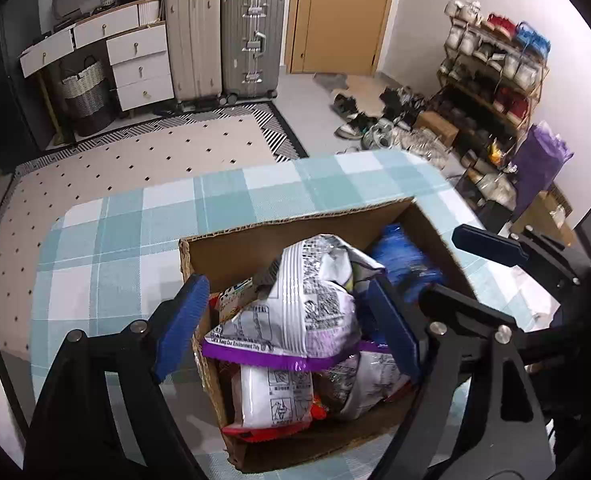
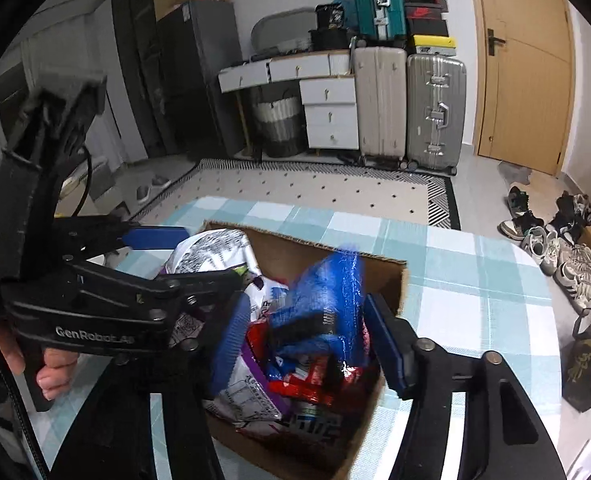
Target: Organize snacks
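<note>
blue pads of the left hand-held gripper (image 1: 291,328) spread wide, straddling the near-left corner of the cardboard box (image 1: 279,236): left pad outside the wall, right pad inside, beside the purple-and-white snack bag (image 1: 295,312) lying topmost in the heap. no visible pressure on that bag; lying between the pads, long axis running roughly across the jaw gap, slightly tilted up toward the far wall. directly ahead and just below this gripper, so nearer to the left hand than to the right. further right in the box, blurred blue snack pack (image 2: 327,300) standing between the parted pads of the right hand-held gripper (image 2: 307,340), seemingly not clamped, apparently dropping free or just let go; contact too blurred to tell. beneath both, red and white packets (image 2: 307,384) piled loosely, filling the box most of the way. box resting on the worktop (image 1: 135,240) under a blue-and-white checked cloth. beyond the worktop edge, dotted rug (image 1: 155,152) on the floor, then suitcases (image 1: 223,40), white drawers (image 1: 139,60) and a wooden door (image 1: 339,16) against the far wall.
</note>
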A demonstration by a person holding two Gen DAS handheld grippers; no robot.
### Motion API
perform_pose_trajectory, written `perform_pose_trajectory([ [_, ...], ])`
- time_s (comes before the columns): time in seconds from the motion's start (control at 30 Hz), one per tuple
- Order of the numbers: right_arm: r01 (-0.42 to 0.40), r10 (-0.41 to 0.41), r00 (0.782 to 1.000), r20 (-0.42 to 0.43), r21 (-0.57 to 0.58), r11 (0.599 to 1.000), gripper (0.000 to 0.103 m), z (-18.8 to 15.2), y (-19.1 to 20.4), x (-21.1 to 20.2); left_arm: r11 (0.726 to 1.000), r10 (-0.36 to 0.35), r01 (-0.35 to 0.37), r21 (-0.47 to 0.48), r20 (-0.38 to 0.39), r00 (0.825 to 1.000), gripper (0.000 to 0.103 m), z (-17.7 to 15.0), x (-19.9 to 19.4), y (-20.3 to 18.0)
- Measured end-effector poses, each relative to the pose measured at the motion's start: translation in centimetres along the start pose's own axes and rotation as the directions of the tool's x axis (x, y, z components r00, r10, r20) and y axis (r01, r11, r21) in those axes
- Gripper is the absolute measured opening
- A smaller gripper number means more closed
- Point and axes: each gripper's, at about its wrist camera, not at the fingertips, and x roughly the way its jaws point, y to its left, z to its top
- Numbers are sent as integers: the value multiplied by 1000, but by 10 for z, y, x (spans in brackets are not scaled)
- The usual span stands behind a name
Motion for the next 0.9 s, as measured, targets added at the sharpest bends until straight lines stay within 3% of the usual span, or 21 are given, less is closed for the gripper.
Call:
perform_pose_trajectory([
  [0.07,-5,5,1000,19,12,1000,70,0,-4,-9,1000,10,-10,7,7,1000,81,0,-4,1],
  [0.8,49,-44,990,132,-37,998,74,-10,44,-112,995,99,-98,-18,105,990,82,-47,-118,-2],
  [0.9,55,-49,987,152,-35,998,74,-14,50,-127,991,131,-128,-28,142,981,83,-57,-138,-3],
])
